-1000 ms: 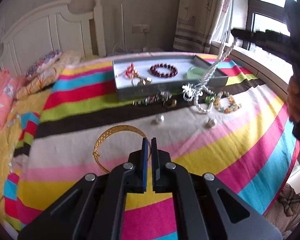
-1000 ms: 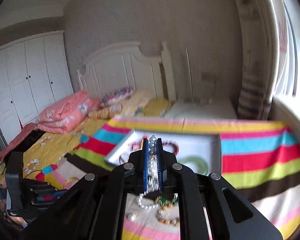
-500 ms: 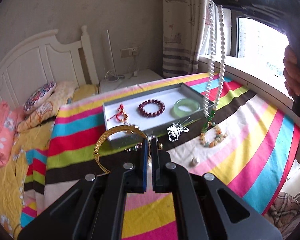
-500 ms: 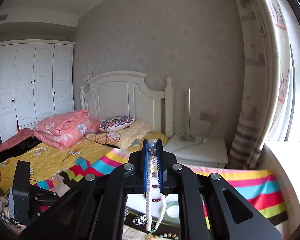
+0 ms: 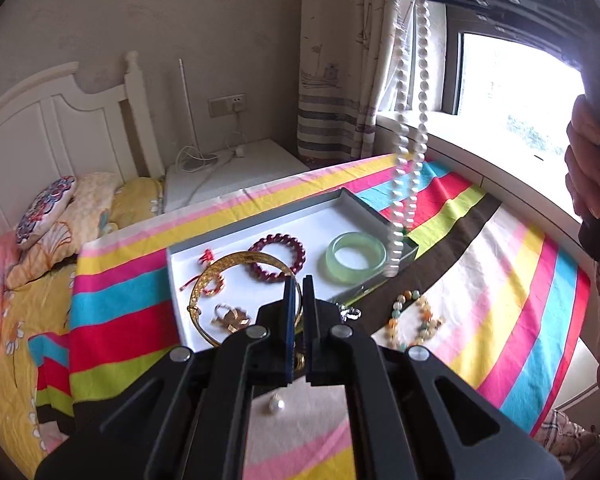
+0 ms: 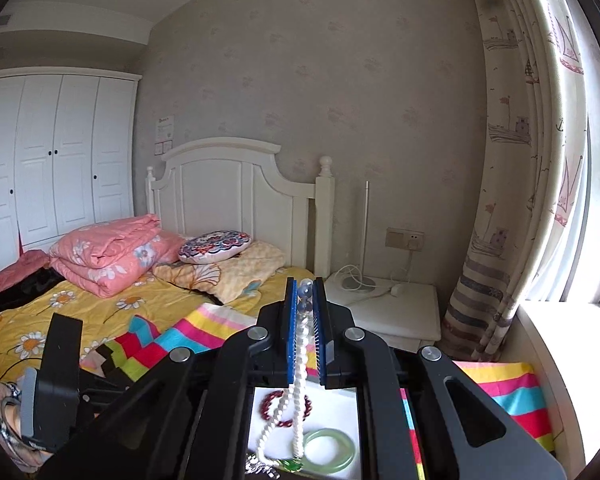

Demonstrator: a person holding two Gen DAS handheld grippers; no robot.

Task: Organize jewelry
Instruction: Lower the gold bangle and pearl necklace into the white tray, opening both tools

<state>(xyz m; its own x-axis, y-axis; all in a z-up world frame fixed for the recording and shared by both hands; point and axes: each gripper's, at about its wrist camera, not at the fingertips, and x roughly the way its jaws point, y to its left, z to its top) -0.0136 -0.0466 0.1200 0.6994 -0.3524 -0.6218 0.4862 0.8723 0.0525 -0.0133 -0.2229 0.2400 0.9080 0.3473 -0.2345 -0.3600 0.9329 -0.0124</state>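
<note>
**Left wrist view: gold bangle and pearl strand held over jewelry tray**

Left wrist camera shows the left tool (image 5: 298,284) closed to a thin slit on a gold bangle (image 5: 236,264), which hangs in the air above the near-left part of the white jewelry tray (image 5: 260,224). Inside the tray lie a red bead bracelet (image 5: 278,258) at the centre, a pale green jade bangle (image 5: 356,258) toward the right end, a red knotted cord piece (image 5: 208,258) at the left and a small gold ornament (image 5: 230,318) near the front edge. The tray sits on a striped cloth (image 5: 500,280). Just outside the tray's front right corner lies a multicoloured bead bracelet (image 5: 414,320); a single pearl (image 5: 276,405) rests on the cloth nearer the camera. The right tool (image 6: 304,294), seen from the right wrist, is clamped on the top of a long pearl necklace (image 5: 410,120), whose doubled strand dangles down to the tray's right end, beside the jade bangle. A hand (image 5: 588,164) grips that tool's handle.
</note>
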